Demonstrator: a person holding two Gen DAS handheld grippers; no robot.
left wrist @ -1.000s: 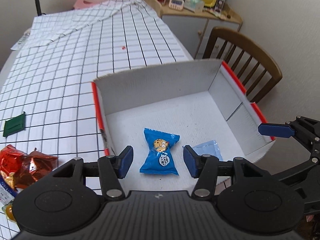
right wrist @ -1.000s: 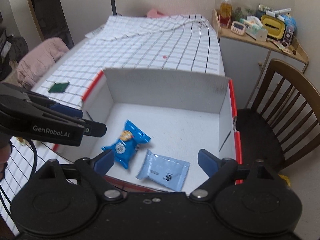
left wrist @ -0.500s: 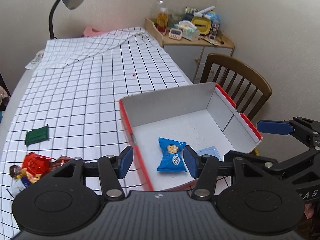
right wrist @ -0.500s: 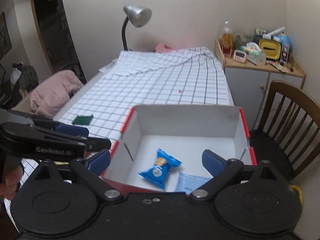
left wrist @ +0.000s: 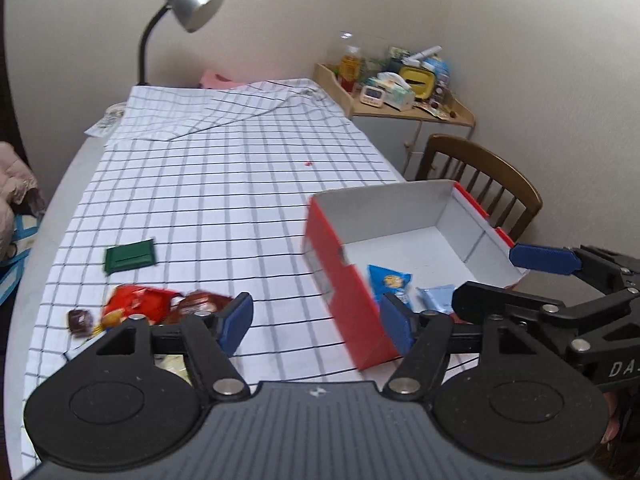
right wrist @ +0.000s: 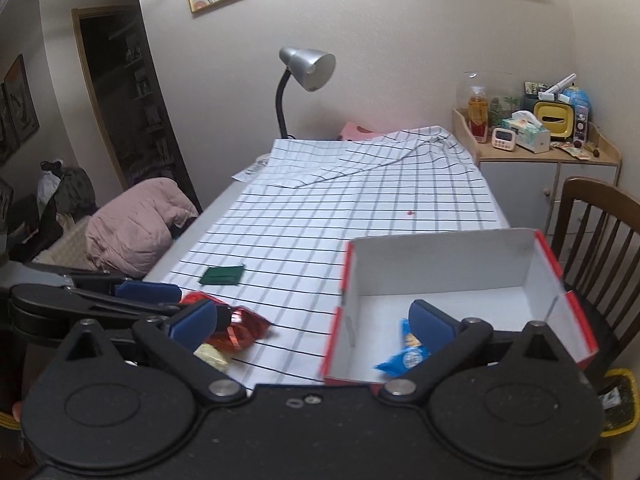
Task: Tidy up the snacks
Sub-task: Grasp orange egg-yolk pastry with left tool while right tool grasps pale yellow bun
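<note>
Left gripper: empty, jaws opening, nothing between the blue pads; it hangs over the near table edge, pointing down and forward.
Right gripper: empty too, jaws opening to their widest, nothing pinched.
Loose snacks: a small heap in red and brown wrappers on the checked cloth, just ahead of the left gripper's left finger, so a little to the left of its line.
Heap's long axis: runs roughly across the table, left to right, with a small dark sweet at its far-left end.
Nearer hand: the left one, I'd say; from the right wrist view the heap sits beyond the right gripper's left finger, with the left gripper already reaching in beside it.
Box: red outside, white inside, to the right of the heap and apart from it.
Snacks already boxed: a blue packet and a paler one lie in the near end.
Green packet: flat on the cloth, farther out, beyond the heap.
Coming move: likely a swing left and down onto the heap.
</note>
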